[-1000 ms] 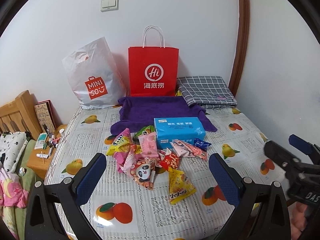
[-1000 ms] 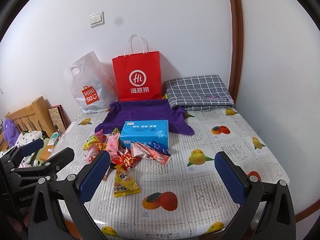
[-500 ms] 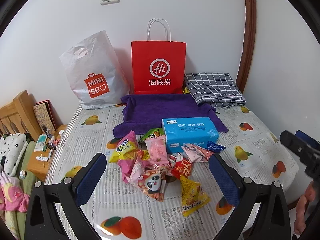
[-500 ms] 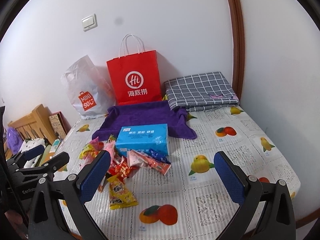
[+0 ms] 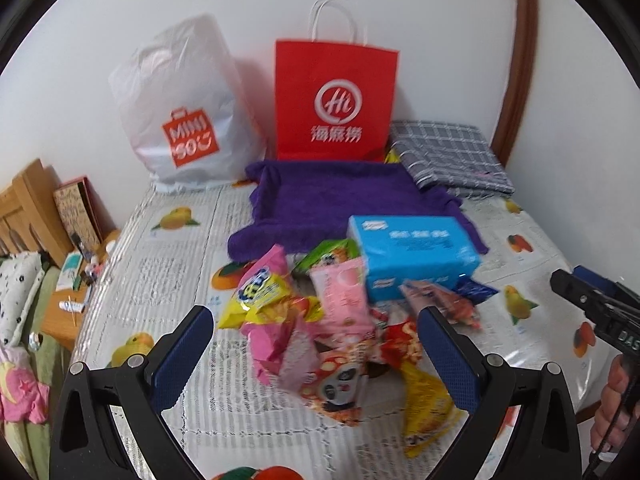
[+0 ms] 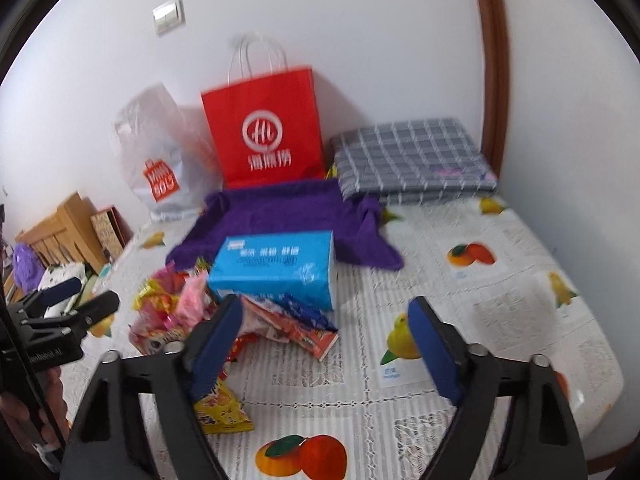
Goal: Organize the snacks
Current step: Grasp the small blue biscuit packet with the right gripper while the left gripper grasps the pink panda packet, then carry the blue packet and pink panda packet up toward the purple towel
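A pile of snack packets (image 5: 320, 320) lies on the fruit-print tablecloth (image 5: 168, 264), in front of a blue box (image 5: 412, 256). My left gripper (image 5: 316, 340) hangs open above the pile, nothing between its fingers. A yellow packet (image 5: 424, 408) lies nearest, by the right finger. In the right wrist view the right gripper (image 6: 324, 332) is closing, its jaws still well apart over the long red packets (image 6: 304, 328) in front of the blue box (image 6: 276, 268); the pads press on nothing. Each gripper shows in the other's view: right gripper (image 5: 592, 304), left gripper (image 6: 76, 304).
A purple towel (image 5: 340, 196) lies behind the box. Against the wall stand a red paper bag (image 5: 334, 100) and a white plastic bag (image 5: 184, 112), with a folded plaid cloth (image 5: 448, 152) at the right. A wooden bed frame (image 5: 24, 208) and clutter sit off the table's left edge.
Both grippers have come lower and closer to the snack pile, which looks larger now. The right gripper's jaws have narrowed; the left jaws keep the same width.
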Demonstrator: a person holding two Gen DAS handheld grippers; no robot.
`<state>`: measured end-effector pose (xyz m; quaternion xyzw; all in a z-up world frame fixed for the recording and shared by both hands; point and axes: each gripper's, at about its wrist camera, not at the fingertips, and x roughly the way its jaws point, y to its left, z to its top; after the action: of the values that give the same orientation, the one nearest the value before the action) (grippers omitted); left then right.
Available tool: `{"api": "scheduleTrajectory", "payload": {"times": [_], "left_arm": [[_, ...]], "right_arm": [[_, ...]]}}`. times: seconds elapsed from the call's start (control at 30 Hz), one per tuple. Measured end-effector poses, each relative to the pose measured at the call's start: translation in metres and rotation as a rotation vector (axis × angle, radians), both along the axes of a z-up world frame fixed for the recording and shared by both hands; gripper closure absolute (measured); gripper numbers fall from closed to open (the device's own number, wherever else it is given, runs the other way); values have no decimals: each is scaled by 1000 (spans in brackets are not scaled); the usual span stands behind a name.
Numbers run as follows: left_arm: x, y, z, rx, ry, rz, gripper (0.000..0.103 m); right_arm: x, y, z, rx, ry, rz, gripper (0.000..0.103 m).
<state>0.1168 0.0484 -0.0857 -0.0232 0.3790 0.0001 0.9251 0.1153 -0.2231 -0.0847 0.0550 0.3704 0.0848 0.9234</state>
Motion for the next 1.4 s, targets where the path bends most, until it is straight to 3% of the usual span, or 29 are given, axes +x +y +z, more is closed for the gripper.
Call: {"api": "scheduleTrajectory", "payload": {"times": [0.23, 0.57, 0.73, 0.97, 1.2, 1.4], "left_arm": [[20, 30, -27, -20, 53, 43, 1], [37, 48, -53, -72, 95, 56, 1], [38, 47, -56, -79, 99, 40, 1], [39, 47, -62, -113, 117, 31, 1], [31, 37, -67, -174, 137, -37, 1], [24, 11, -77, -141, 161, -135, 1]], "right_arm": [[44, 14, -48, 28, 93, 30, 50], [84, 31, -97, 19, 181, 55, 57], [81, 22, -93, 32, 169, 47, 65], [54, 0, -75, -16, 101, 18, 66], [51, -23, -102, -39, 131, -36, 65], [52, -23, -106, -1, 128, -5, 65]]}}
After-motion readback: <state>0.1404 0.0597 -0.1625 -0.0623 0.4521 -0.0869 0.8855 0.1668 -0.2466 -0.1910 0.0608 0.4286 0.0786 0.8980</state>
